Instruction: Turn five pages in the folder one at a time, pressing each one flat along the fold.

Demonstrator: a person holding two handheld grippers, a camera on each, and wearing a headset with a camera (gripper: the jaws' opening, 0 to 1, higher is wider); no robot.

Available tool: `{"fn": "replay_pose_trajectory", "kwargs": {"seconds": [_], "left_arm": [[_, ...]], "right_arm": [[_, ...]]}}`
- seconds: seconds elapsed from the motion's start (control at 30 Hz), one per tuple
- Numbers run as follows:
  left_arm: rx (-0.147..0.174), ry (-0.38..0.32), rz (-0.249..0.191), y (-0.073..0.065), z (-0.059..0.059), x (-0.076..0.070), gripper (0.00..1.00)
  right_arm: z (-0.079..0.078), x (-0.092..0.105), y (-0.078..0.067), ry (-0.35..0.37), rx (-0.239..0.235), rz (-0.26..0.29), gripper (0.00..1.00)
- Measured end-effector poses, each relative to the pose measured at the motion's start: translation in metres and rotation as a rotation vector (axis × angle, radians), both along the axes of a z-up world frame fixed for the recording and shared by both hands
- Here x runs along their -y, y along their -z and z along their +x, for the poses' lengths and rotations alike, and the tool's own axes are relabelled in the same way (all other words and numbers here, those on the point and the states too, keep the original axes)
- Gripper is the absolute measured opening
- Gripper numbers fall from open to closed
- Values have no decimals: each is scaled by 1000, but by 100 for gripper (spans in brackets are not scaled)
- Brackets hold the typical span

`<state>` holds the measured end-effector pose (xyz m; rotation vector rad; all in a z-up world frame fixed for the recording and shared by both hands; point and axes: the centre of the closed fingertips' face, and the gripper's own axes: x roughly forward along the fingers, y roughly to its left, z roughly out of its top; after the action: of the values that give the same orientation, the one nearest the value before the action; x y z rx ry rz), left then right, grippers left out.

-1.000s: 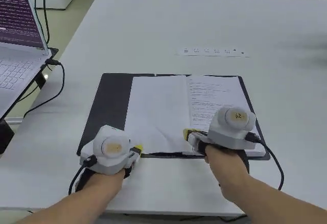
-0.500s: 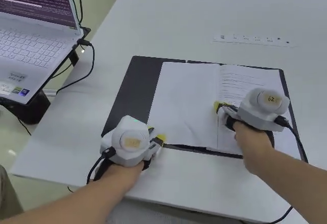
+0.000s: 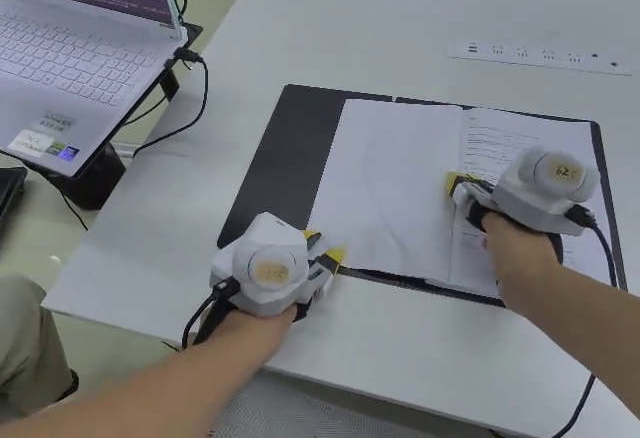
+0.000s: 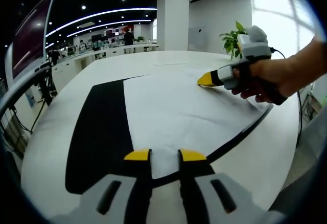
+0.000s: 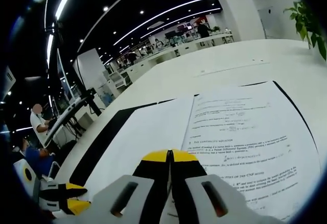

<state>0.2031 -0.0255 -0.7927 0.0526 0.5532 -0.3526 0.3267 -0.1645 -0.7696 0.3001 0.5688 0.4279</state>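
The black folder [image 3: 285,163] lies open on the white table, with a blank white page [image 3: 390,188] on its left and a printed page [image 3: 505,143] on its right. My right gripper [image 3: 456,185] is shut, its yellow tips resting on the paper at the fold [image 5: 190,127]. In its own view the right gripper [image 5: 169,156] points along that fold. My left gripper [image 3: 325,248] sits at the blank page's near left corner. In the left gripper view, the left gripper [image 4: 164,155] is slightly open, with the page corner [image 4: 163,165] beneath the gap. The right gripper [image 4: 207,78] also appears there.
An open laptop [image 3: 80,48] stands on a riser at the far left, its cable [image 3: 195,98] running across the table towards the folder. A white power strip [image 3: 540,56] lies beyond the folder. The table's near edge runs just under my hands.
The head camera has swung left and closer. My right gripper has slid away from me along the fold. The left gripper has stayed at the page's near corner.
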Motion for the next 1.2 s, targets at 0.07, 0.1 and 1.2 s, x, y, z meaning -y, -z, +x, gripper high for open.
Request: {"fn": "replay_pose_trajectory", "kwargs": {"seconds": [0.07, 0.1, 1.2], "left_arm": [[2, -1, -1, 0, 0, 0, 19], [2, -3, -3, 0, 0, 0, 19], [10, -25, -25, -1, -1, 2, 19]], "right_arm": [[4, -1, 0, 5, -3, 4, 0], [6, -1, 0, 7, -1, 5, 0], [88, 2, 7, 62, 21, -6, 0]]}}
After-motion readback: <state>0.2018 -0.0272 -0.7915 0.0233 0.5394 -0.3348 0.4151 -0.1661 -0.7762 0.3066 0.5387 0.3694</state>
